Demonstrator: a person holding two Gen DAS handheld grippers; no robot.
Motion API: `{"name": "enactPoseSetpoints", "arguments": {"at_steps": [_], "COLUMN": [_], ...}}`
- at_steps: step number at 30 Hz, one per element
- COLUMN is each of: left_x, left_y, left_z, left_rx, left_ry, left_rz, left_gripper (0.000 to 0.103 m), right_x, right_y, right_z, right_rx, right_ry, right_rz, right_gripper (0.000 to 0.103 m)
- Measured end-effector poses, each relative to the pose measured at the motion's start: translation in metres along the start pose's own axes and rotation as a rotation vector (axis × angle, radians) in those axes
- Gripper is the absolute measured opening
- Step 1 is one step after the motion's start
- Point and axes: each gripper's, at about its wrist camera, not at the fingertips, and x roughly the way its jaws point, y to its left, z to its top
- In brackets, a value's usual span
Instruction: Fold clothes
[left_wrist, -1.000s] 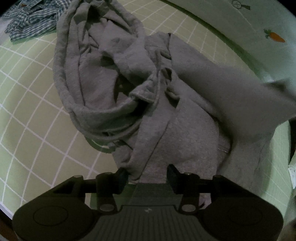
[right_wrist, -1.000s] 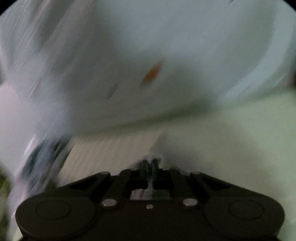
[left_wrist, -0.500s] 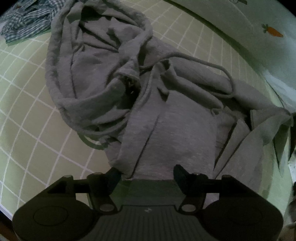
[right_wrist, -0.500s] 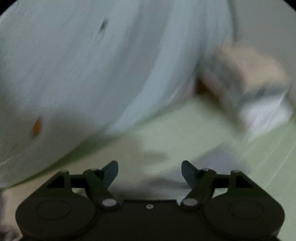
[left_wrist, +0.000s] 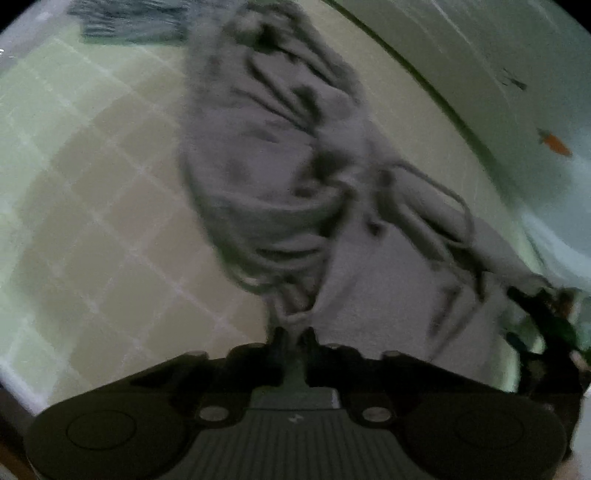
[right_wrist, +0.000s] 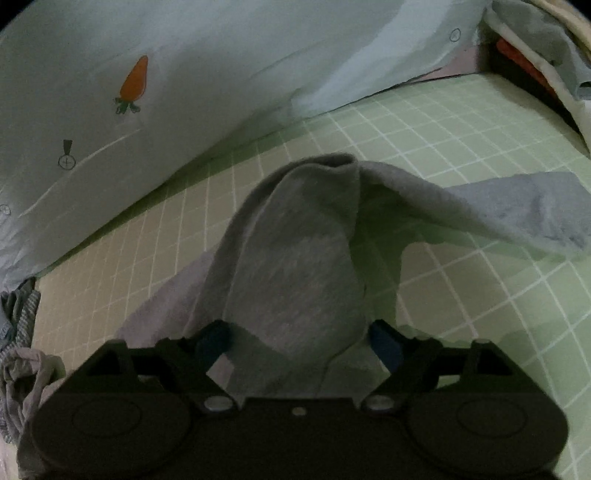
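Observation:
A crumpled grey hooded sweatshirt lies on a green checked bed sheet. My left gripper is shut on a bunched edge of the sweatshirt near the hood; this view is blurred. In the right wrist view a grey part of the sweatshirt lies between the fingers of my right gripper, which is open with its blue pads on either side of the cloth. A further flap of it spreads to the right.
A pale pillow with a carrot print lies along the far edge of the bed. A checked blue garment lies at the far left. Striped and grey cloth lies at the left of the right wrist view.
My left gripper has closed on the sweatshirt edge and the view has shifted. My right gripper, swinging before, now stands still and open around a part of the sweatshirt.

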Motion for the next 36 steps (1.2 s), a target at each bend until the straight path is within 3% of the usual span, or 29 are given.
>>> {"name": "enactPoseSetpoints", "arguments": {"at_steps": [4,6,9,11,13,16,17,19,21,24,30,34,36], "left_x": [0.0,0.0,0.0,0.0,0.0,0.01,0.012,0.013,0.015,0.022,0.055,0.087,0.097], "left_y": [0.0,0.0,0.0,0.0,0.0,-0.006,-0.008,-0.012,-0.014,-0.024,-0.077,-0.141,-0.177], "left_z": [-0.004,-0.006,-0.01,-0.012,-0.013,-0.01,-0.009,-0.005,0.0,0.012,0.06,0.09,0.09], "left_rx": [0.012,0.018,0.028,0.034,0.039,0.045,0.052,0.062,0.041,0.041,0.119,0.218,0.293], "left_ry": [-0.005,-0.007,-0.011,-0.014,-0.016,-0.01,-0.015,-0.029,-0.033,-0.042,-0.044,-0.024,-0.012], "left_rz": [-0.011,-0.016,-0.025,-0.03,-0.035,-0.042,-0.046,-0.015,-0.02,-0.019,-0.067,-0.141,-0.162], "left_gripper": [0.01,0.023,0.031,0.047,0.052,0.045,0.032,0.014,0.011,0.01,0.009,0.009,0.009], "right_x": [-0.003,-0.004,-0.005,-0.005,-0.004,-0.001,0.002,0.006,0.006,0.001,-0.021,-0.052,-0.068], "right_y": [-0.003,-0.005,-0.007,-0.006,-0.006,-0.006,-0.007,-0.009,-0.01,-0.025,-0.09,-0.136,-0.159], "right_z": [-0.002,-0.004,-0.006,-0.006,-0.005,-0.002,0.0,0.004,0.004,0.006,0.021,0.01,0.004], "right_rx": [-0.001,-0.001,0.0,-0.009,-0.019,-0.018,-0.014,-0.012,-0.05,-0.046,0.111,0.209,0.258], "right_ry": [0.008,0.012,0.02,0.023,0.02,0.025,0.034,0.045,0.048,0.024,-0.071,-0.122,-0.147], "right_rz": [0.002,0.003,0.007,0.009,0.014,0.021,0.026,0.073,0.074,0.083,-0.049,-0.187,-0.256], "right_gripper": [0.085,0.086,0.086,0.086,0.088,0.091,0.091,0.071,0.036,0.026,0.019,0.018,0.017]}}
